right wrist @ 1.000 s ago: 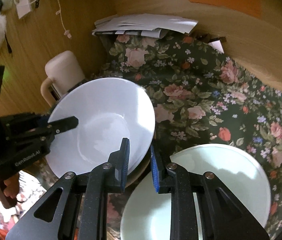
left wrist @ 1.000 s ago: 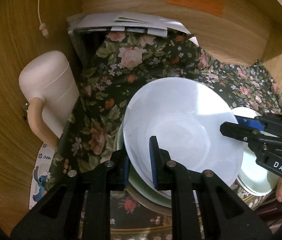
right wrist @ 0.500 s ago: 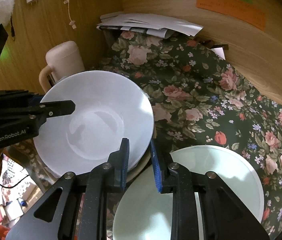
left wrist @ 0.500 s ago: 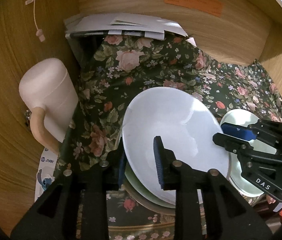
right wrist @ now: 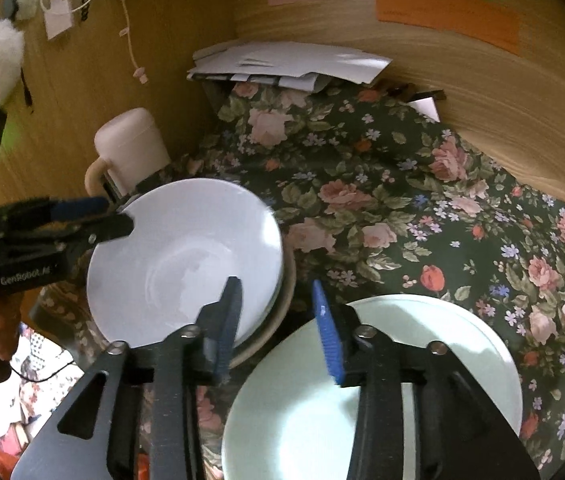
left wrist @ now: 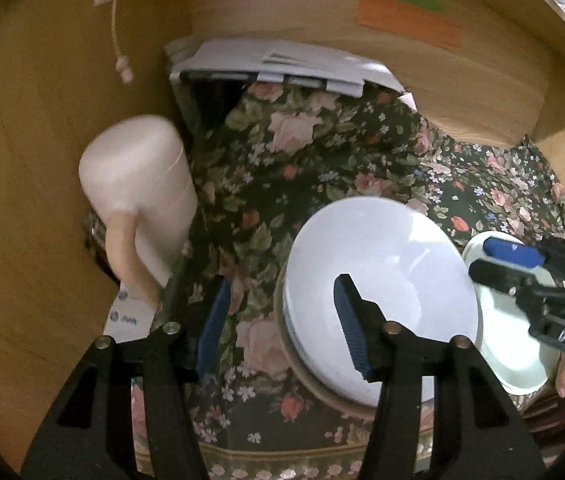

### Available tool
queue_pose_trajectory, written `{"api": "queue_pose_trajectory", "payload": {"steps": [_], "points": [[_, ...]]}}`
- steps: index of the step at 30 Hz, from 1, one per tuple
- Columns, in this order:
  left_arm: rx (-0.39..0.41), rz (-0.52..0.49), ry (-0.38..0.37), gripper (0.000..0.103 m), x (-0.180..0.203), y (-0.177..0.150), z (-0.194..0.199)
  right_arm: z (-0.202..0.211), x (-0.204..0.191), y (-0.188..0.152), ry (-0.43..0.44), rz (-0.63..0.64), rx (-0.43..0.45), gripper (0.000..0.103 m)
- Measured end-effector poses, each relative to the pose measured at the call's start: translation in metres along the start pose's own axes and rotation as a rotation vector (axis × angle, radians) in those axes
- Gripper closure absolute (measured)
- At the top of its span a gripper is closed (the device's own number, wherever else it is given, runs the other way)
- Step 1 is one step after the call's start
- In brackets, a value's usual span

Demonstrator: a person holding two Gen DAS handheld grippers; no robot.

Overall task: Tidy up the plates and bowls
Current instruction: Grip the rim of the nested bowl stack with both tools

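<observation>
On the dark floral tablecloth [right wrist: 422, 208] we see the white round bowl [right wrist: 186, 264] nested on a beige dish stack, the pale green plate [right wrist: 442, 344] just right of it. Our left gripper [left wrist: 282, 324] and right gripper [right wrist: 276, 324] have just been opening, jaws spread and empty; the right is nearer the plate.

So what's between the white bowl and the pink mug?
Only flowered tablecloth: the left wrist view shows nothing standing between the white bowl and the pink mug. The left gripper's finger hangs over that stretch.
</observation>
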State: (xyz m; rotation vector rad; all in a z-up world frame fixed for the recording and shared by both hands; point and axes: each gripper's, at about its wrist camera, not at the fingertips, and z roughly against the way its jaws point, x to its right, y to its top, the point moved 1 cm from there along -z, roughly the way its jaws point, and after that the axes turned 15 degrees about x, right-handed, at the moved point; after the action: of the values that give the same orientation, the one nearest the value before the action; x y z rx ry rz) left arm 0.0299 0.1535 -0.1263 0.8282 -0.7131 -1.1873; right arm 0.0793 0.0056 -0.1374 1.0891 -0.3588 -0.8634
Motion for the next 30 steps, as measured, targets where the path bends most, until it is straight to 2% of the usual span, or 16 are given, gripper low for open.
{"api": "queue_pose_trajectory", "payload": {"steps": [3, 6, 14, 20, 23, 25, 28, 30], "points": [[-0.008, 0.006, -0.011, 0.049, -0.003, -0.009, 0.002, -0.003, 0.005, -0.001, 0.000, -0.022, -0.015, 0.058], [-0.036, 0.027, -0.035, 0.049, -0.006, -0.018, 0.002, -0.006, 0.007, -0.003, 0.007, -0.038, -0.034, 0.058], [-0.079, 0.101, -0.129, 0.049, -0.007, -0.030, -0.004, -0.021, 0.004, -0.009, 0.029, -0.050, -0.084, 0.058], [-0.107, 0.122, -0.170, 0.049, -0.005, -0.037, -0.014, -0.031, -0.002, -0.012, 0.039, -0.039, -0.118, 0.058], [-0.118, 0.142, -0.190, 0.050, -0.007, -0.038, -0.018, -0.035, -0.004, -0.015, 0.047, -0.039, -0.137, 0.062], [-0.128, 0.165, -0.207, 0.052, -0.009, -0.040, -0.021, -0.038, -0.006, -0.016, 0.054, -0.043, -0.147, 0.065], [-0.142, 0.178, -0.225, 0.060, -0.007, -0.041, -0.025, -0.042, -0.010, -0.017, 0.059, -0.035, -0.164, 0.069], [-0.144, 0.173, -0.214, 0.062, -0.005, -0.042, -0.028, -0.044, -0.013, -0.019, 0.046, -0.016, -0.165, 0.069]]}}
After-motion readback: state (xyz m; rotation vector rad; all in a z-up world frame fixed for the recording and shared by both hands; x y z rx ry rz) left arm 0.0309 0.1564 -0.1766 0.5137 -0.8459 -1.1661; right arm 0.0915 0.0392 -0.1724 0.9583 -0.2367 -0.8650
